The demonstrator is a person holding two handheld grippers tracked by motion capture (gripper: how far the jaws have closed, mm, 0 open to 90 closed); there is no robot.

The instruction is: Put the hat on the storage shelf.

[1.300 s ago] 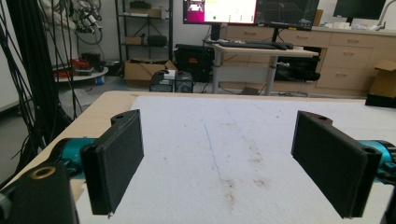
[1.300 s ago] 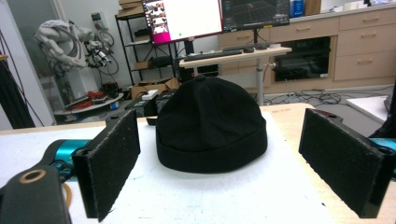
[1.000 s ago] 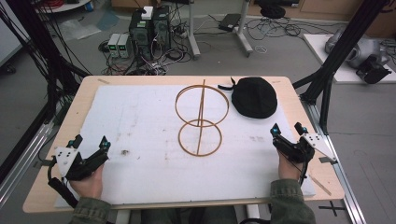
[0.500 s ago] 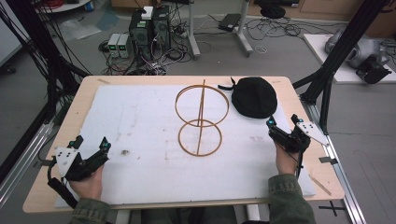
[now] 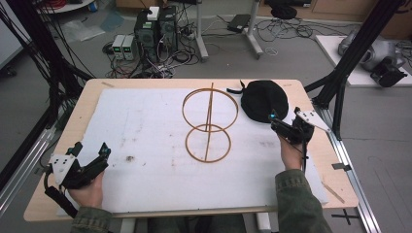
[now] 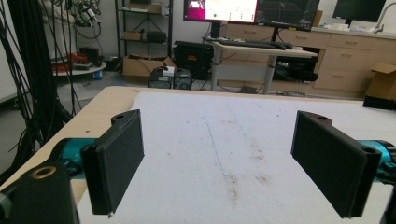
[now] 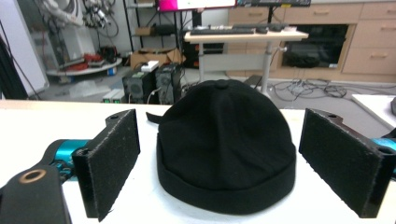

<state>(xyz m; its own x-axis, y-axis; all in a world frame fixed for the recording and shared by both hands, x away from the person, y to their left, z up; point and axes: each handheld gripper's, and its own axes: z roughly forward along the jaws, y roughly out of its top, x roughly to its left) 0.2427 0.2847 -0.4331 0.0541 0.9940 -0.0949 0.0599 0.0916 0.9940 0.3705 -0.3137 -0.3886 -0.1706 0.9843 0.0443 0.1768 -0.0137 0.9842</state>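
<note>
Black cap (image 7: pixel 226 144) on white mat (image 5: pixel 145 126), far right, beside wire stand (image 5: pixel 209 124). Right gripper (image 5: pixel 284 127) released, jaws wide before cap. Left gripper (image 5: pixel 90 162) released, idle. Risk: soft fabric folds, pinch catches brim only, cap slips.

Both forearms are wearing olive-green sleeves (image 5: pixel 299 204) with ribbed cuffs. Each hand is gripping a black tool: the left gripper (image 5: pixel 92 158) is carrying a pale grey three-cornered plate (image 5: pixel 60 162) on top, dotted with small screws, and the right gripper (image 5: pixel 284 125) is wearing a matching plate (image 5: pixel 311 118). Black cables (image 5: pixel 304 155) are trailing back from each tool. Up close, the flat rectangular pads (image 7: pixel 114 161) are showing a rough black felt-like face, with teal metal fittings (image 7: pixel 63 151) sitting just behind them and a brass-ringed hole (image 7: pixel 31 176) beside those.
</note>
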